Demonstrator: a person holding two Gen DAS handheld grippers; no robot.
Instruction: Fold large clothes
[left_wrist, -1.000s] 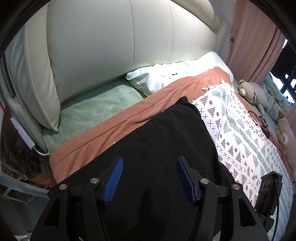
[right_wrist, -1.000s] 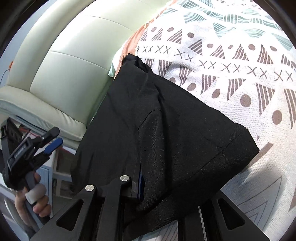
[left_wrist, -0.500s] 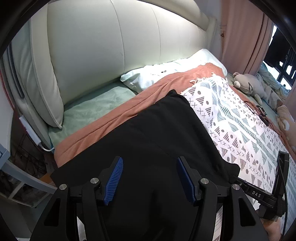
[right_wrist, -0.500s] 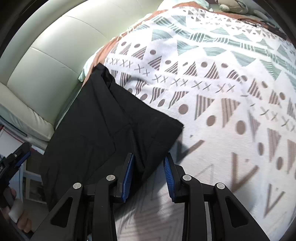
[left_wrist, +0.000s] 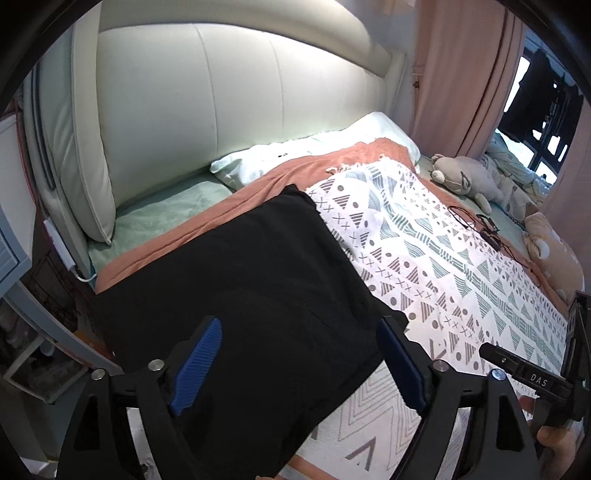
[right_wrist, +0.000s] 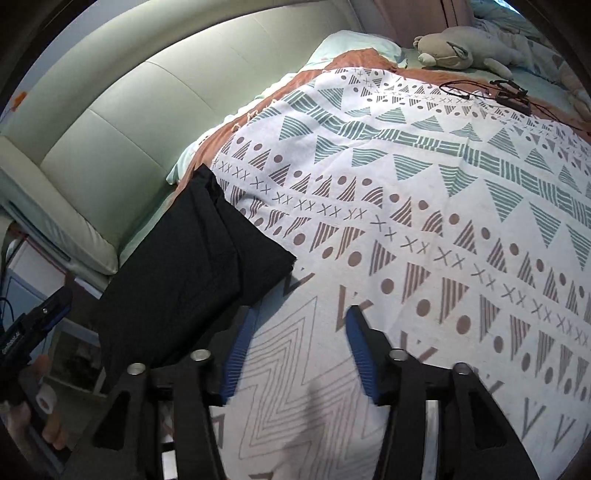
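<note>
A black garment (left_wrist: 266, 288) lies folded flat on the bed, across the orange sheet and the patterned blanket. In the right wrist view it (right_wrist: 192, 266) lies at the left. My left gripper (left_wrist: 299, 354) is open and empty, raised above the garment's near part. My right gripper (right_wrist: 299, 350) is open and empty, over the patterned blanket (right_wrist: 424, 221), just right of the garment's near corner and apart from it. The right gripper's body also shows at the lower right of the left wrist view.
A padded cream headboard (left_wrist: 229, 110) stands behind the bed. A pale pillow (left_wrist: 306, 155) lies by it. Plush toys (left_wrist: 465, 177) lie at the far side. A black cable with a small device (right_wrist: 506, 92) lies on the blanket. A bedside cabinet (left_wrist: 14, 254) stands at the left.
My right gripper let go of the garment's corner, opened wide and drew back over the blanket. My left gripper rose and pulled back, staying open. The garment now lies flat.
</note>
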